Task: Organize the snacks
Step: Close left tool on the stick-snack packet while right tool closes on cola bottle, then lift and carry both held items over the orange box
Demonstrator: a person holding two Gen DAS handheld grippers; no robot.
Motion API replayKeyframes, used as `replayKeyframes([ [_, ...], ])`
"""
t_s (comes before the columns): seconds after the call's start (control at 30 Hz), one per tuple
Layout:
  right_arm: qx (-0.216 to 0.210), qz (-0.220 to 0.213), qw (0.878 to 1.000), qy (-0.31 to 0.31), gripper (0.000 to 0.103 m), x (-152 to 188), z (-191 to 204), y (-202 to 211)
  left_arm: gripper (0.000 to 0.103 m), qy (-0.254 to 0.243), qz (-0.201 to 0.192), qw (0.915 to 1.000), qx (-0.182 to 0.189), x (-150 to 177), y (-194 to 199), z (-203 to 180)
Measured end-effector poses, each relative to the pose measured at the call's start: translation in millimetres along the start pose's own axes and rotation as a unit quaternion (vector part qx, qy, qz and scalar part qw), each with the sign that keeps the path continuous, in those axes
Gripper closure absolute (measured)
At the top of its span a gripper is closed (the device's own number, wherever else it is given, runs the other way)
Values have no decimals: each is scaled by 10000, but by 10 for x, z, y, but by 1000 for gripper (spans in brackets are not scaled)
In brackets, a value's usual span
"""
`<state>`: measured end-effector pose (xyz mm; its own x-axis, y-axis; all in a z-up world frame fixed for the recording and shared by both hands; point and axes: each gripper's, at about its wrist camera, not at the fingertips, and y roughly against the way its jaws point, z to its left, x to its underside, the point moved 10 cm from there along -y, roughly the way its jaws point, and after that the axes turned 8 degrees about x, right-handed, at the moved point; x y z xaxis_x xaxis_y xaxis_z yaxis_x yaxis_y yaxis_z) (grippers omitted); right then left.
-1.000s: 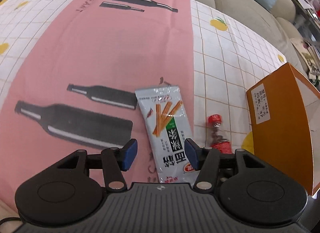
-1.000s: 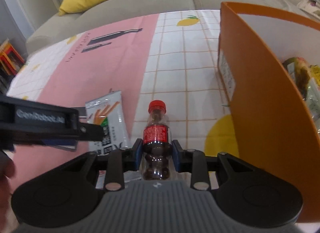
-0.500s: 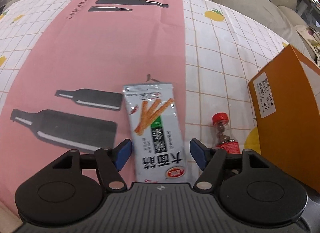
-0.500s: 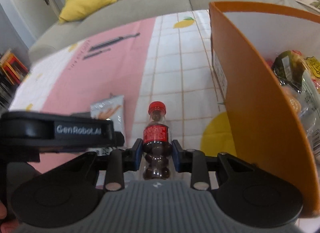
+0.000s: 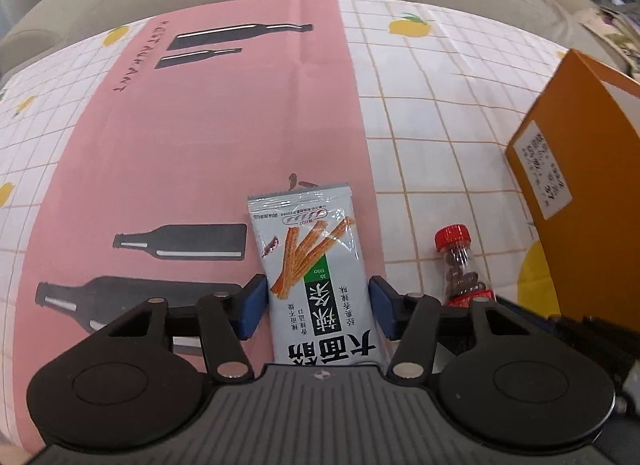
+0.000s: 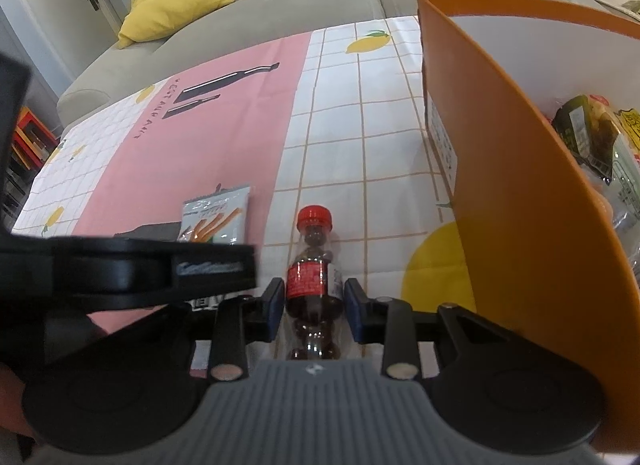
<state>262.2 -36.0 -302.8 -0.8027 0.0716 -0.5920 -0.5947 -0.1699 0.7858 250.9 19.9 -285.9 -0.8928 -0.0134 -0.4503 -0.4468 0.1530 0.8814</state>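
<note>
Orange box [image 6: 520,169]: open-topped, at 2 o'clock in the right wrist view; crumpled snack bags [image 6: 592,133] inside.
Mini bottle [image 6: 314,265]: red cap, dark candies inside, lying on the tablecloth [image 5: 420,105].
Right gripper [image 6: 314,309]: jaws opening, bottle between, small gaps visible.
Snack packet [image 5: 316,265]: flat at 6 o'clock.
Left gripper [image 5: 316,305]: jaws closing around the packet, pads not touching.

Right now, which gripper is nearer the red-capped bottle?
Right. The right gripper straddles the red-capped bottle, jaws opening with slim gaps on both sides. The left gripper sits beside it, closing around the silver snack packet.
</note>
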Motion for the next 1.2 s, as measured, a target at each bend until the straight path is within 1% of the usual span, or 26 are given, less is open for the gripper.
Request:
replayKeyframes([
  [0.07,-25,-6,10000,37,66,0,18,0,41,-202,70,9998,57,6,10,47],
  [0.13,-16,-22,9999,130,59,1,52,-6,41,-394,129,9988,250,19,25,105],
  [0.23,-16,-56,9993,371,58,20,124,-1,40,-527,241,9978,323,39,57,195],
  [0.37,155,-159,9983,538,58,17,149,-11,24,-337,181,9991,171,66,89,284],
  [0.43,265,-198,9978,568,58,8,133,-20,23,-64,219,9997,116,96,83,311],
  [0.47,308,-216,9976,584,58,11,132,-27,21,75,234,9997,94,109,79,326],
  [0.53,415,-261,9967,653,58,15,131,-19,19,227,204,9995,21,128,88,365],
  [0.6,423,-279,9964,681,58,23,138,-20,17,251,116,9996,-12,138,92,367],
  [0.7,506,-331,9954,746,59,26,135,-28,16,136,-28,9999,-80,143,84,360],
  [0.77,579,-354,9942,833,59,32,145,-36,19,83,-100,9999,-97,145,84,344],
  [0.8,618,-358,9935,887,62,35,153,-39,19,57,-145,9998,-101,145,83,337],
  [0.83,653,-368,9927,944,65,41,163,-40,21,29,-197,9997,-107,143,84,330],
  [0.87,662,-378,9922,986,66,44,172,-42,28,-13,-248,9996,-125,140,86,323],
  [0.9,660,-385,9920,1006,69,44,182,-44,30,-53,-307,9995,-109,136,90,319],
  [0.93,664,-393,9919,1010,73,42,180,-43,37,-67,-354,9993,-113,135,99,324],
  [0.97,656,-396,9921,991,73,37,176,-43,42,-77,-397,9991,-113,137,110,320],
  [1.1,622,-384,9929,935,73,27,164,-48,45,-103,-524,9985,-93,152,127,311],
  [1.2,636,-389,9923,992,73,36,190,-47,46,16,-607,9982,6,156,143,320],
])
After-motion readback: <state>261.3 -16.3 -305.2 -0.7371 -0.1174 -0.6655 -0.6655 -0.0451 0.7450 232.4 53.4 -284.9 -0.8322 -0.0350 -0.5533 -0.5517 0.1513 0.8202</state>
